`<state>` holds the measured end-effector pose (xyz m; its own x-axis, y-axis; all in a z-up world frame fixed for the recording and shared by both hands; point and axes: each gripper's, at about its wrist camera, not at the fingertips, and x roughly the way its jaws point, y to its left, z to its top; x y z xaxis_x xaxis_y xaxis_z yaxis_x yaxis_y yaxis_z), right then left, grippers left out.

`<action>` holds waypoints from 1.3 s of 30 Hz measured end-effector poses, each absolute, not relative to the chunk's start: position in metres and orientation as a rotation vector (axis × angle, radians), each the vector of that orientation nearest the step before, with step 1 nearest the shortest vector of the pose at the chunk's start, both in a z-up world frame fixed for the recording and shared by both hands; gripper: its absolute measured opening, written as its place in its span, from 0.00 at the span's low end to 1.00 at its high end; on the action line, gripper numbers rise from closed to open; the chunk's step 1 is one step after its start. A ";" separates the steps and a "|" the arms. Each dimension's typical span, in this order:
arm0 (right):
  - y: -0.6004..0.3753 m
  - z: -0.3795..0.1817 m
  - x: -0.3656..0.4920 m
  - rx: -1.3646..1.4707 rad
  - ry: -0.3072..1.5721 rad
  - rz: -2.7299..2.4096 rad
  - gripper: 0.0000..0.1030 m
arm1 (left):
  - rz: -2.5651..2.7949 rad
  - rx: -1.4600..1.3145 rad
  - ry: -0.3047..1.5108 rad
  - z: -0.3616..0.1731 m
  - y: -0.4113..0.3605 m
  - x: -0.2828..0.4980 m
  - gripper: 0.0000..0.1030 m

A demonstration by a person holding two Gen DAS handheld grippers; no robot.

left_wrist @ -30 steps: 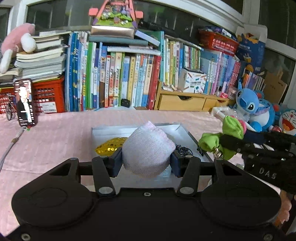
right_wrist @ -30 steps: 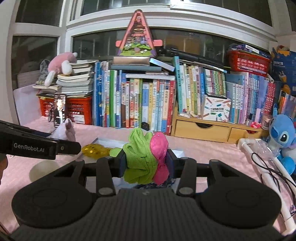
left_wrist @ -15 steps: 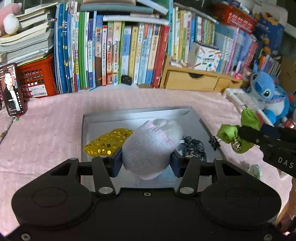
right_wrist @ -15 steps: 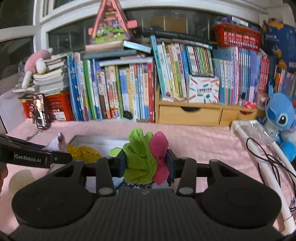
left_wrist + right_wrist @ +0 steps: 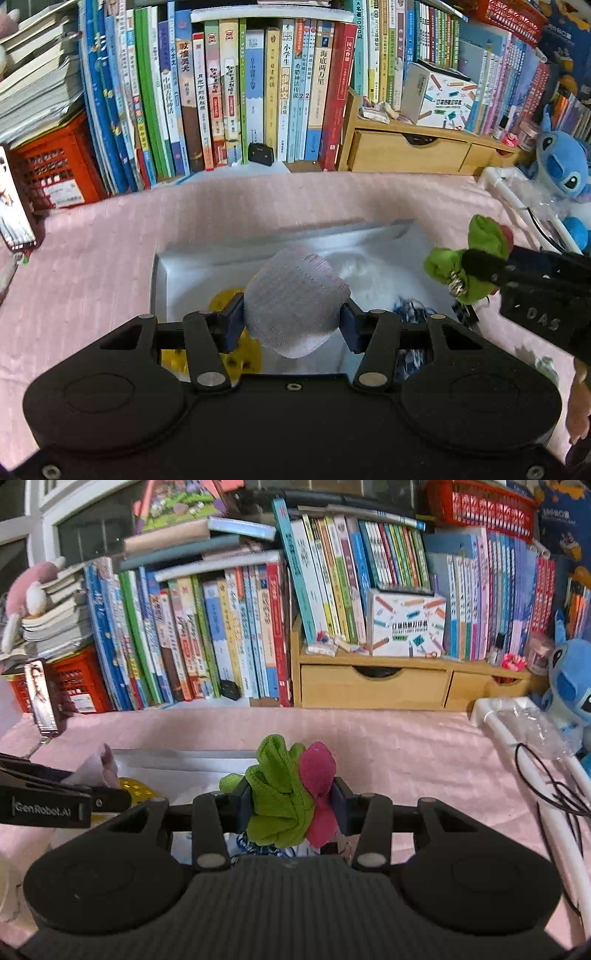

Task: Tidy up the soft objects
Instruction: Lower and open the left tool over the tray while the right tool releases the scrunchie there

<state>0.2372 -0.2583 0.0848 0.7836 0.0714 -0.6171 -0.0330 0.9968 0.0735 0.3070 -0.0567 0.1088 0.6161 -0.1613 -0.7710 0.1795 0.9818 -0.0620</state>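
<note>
Two grippers are up over my pink table (image 5: 92, 266), and each one has something soft in it. Far on the left I see a red crate (image 5: 55, 173) under a pile of books, and a phone (image 5: 40, 698) stands in front of it. Next comes a long row of books (image 5: 229, 92) along the back. Below them a white tray (image 5: 162, 273) sits on the table. A yellow thing with holes (image 5: 225, 299) lies in the left part of the tray, partly hidden behind my left gripper (image 5: 291, 321). That gripper hangs over the tray, and its jaws are squeezed on a gray knit sock (image 5: 295, 302) rolled into a ball. The sock is off the tray floor, held in the air. A dark blue tangle (image 5: 410, 310) lies in the right part of the tray. More to the right, my right gripper (image 5: 288, 801) is near the right edge of the tray. Its jaws are pressed on a green and pink cloth toy (image 5: 291, 794), bunched up between them. In the left view a small metal bell (image 5: 456, 284) hangs from the green part. Behind it is a wooden drawer box (image 5: 373, 686) with more books on top. Past that a white tube frame (image 5: 517, 738) with black wires lies on the table. A blue plush toy (image 5: 572, 686) sits at the far right.
</note>
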 end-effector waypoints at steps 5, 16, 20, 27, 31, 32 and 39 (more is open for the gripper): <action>-0.257 0.073 0.257 0.061 0.684 0.041 0.46 | -0.171 0.028 0.907 0.105 -0.062 0.331 0.48; -0.253 0.054 0.290 0.041 0.728 0.014 0.46 | -0.153 0.078 0.996 0.075 -0.079 0.365 0.48; -0.249 0.051 0.292 0.008 0.727 0.022 0.46 | -0.143 0.095 1.016 0.064 -0.082 0.369 0.49; -0.235 0.049 0.289 -0.081 0.721 0.052 0.46 | -0.137 0.098 1.042 0.056 -0.080 0.370 0.50; -0.231 0.045 0.290 -0.114 0.730 0.065 0.47 | -0.131 0.089 1.055 0.053 -0.077 0.372 0.51; -0.231 0.045 0.290 -0.117 0.736 0.073 0.47 | -0.131 0.091 1.057 0.052 -0.077 0.371 0.51; -0.236 0.051 0.294 -0.101 0.772 0.124 0.50 | -0.130 0.074 1.065 0.053 -0.075 0.370 0.55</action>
